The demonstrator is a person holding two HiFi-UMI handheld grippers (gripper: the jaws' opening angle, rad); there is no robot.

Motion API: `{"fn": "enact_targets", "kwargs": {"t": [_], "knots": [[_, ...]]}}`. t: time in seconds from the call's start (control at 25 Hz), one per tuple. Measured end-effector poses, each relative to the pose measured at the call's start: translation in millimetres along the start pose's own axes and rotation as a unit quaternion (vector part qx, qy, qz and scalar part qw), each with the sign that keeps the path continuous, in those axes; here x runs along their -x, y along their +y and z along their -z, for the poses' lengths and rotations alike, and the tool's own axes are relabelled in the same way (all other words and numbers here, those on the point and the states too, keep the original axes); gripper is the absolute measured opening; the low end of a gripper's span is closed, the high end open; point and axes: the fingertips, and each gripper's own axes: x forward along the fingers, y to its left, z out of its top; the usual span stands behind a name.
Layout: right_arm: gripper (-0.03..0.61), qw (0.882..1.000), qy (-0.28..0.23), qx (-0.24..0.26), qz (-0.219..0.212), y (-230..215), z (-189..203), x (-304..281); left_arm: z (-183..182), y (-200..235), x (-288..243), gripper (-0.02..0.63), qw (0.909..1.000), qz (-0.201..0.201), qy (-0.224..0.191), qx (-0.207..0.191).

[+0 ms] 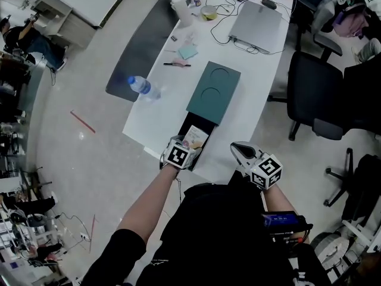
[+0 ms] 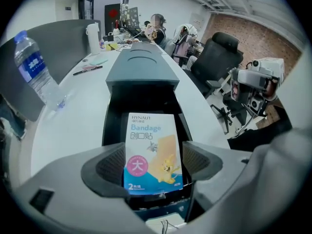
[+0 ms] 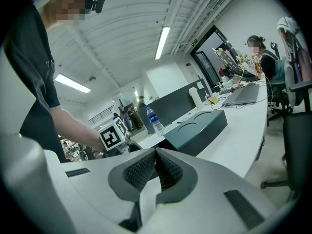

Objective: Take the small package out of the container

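In the head view the left claw (image 1: 186, 151) is covering the lower part of the small package (image 1: 196, 137) and the near end of the container (image 1: 213, 93) — its own fingertips are hiding under its marker cube (image 1: 180, 155). In the left gripper view the package is blocking the dark inside of the container behind it, and the fine print at its bottom is coming out too small to read. The right edge of the head view is cutting off a black chair (image 1: 364, 94).

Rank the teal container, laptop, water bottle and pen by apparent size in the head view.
1. teal container and laptop: they look alike, too close to rank, and the laptop lies farther from the camera.
2. water bottle
3. pen
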Motion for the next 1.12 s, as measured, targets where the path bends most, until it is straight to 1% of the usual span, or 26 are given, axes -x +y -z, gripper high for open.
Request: {"fn": "enact_targets", "kwargs": {"t": [0.12,0.24,0.32,0.44,0.52,0.76,0.96,1.12], "knots": [[0.026,1.0,0.001,-0.003,0.002,-0.5,-0.2,0.7,-1.7,-2.1,0.5,0.371,0.9998,-0.003,0.018,-0.004],[0.026,1.0,0.001,-0.005,0.003,-1.5,2.8,0.1,0.8,2.0,-2.2,0.386,0.9993,-0.02,0.031,-0.009],[0.026,1.0,0.0,-0.007,0.003,-2.0,3.8,-0.4,4.4,8.0,-3.9,0.39,0.9983,-0.04,0.036,-0.021],[0.026,1.0,0.001,-0.01,0.003,-2.8,4.4,-0.4,6.9,12.7,-3.6,0.391,0.9957,-0.063,0.045,-0.051],[0.026,1.0,0.002,-0.011,0.004,-3.4,5.5,-0.2,7.7,12.4,-5.2,0.391,0.9947,-0.064,0.05,-0.065],[0.026,1.0,0.004,-0.014,0.005,-4.0,7.1,-0.2,8.7,11.5,-11.1,0.394,0.9918,-0.068,0.069,-0.083],[0.026,1.0,0.002,-0.018,0.009,-6.0,8.1,2.1,8.7,8.3,-13.8,0.393,0.9912,-0.062,0.081,-0.085],[0.026,1.0,0.0,-0.022,0.011,-7.9,9.9,3.4,7.6,8.6,-15.0,0.393,0.9912,-0.06,0.078,-0.089]]}}
